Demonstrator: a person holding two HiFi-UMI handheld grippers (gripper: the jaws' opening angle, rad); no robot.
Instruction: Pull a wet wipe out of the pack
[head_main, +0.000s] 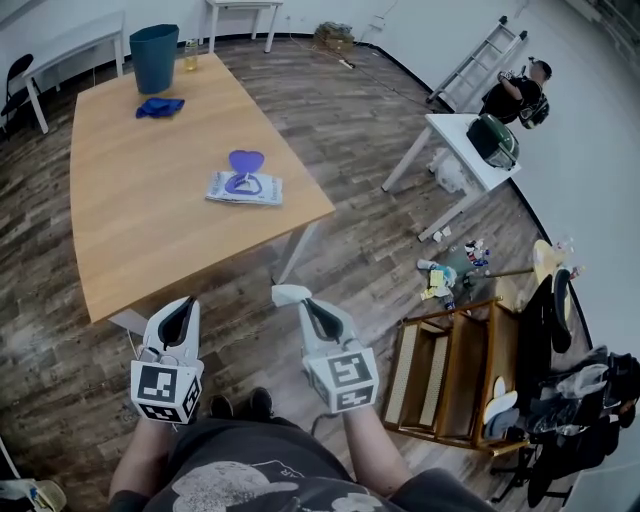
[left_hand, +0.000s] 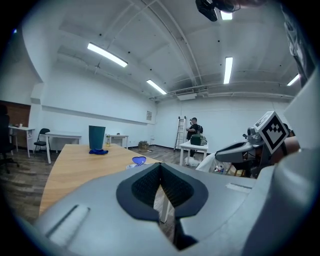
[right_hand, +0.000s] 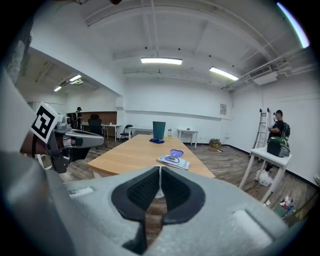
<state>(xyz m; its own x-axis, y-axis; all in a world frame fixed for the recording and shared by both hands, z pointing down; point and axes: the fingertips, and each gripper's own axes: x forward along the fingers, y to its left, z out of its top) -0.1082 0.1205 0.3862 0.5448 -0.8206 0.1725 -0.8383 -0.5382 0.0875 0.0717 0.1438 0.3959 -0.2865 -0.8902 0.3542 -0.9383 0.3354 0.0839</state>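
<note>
The wet wipe pack (head_main: 244, 186) lies flat on the wooden table (head_main: 130, 220), its purple lid (head_main: 246, 160) flipped open away from me. In the right gripper view the pack (right_hand: 173, 160) sits well ahead of the jaws; the left gripper view shows only its lid (left_hand: 138, 160). Both grippers hover short of the table's near edge, over the floor. My left gripper (head_main: 183, 310) is shut and empty. My right gripper (head_main: 308, 304) is shut and empty too, its jaws touching.
A teal bin (head_main: 154, 57) and a blue cloth (head_main: 160, 106) sit at the table's far end. To the right stand a white table (head_main: 462, 150), a wooden rack (head_main: 450, 375) and floor clutter (head_main: 447, 271). A person (head_main: 518, 95) stands by a ladder (head_main: 478, 57).
</note>
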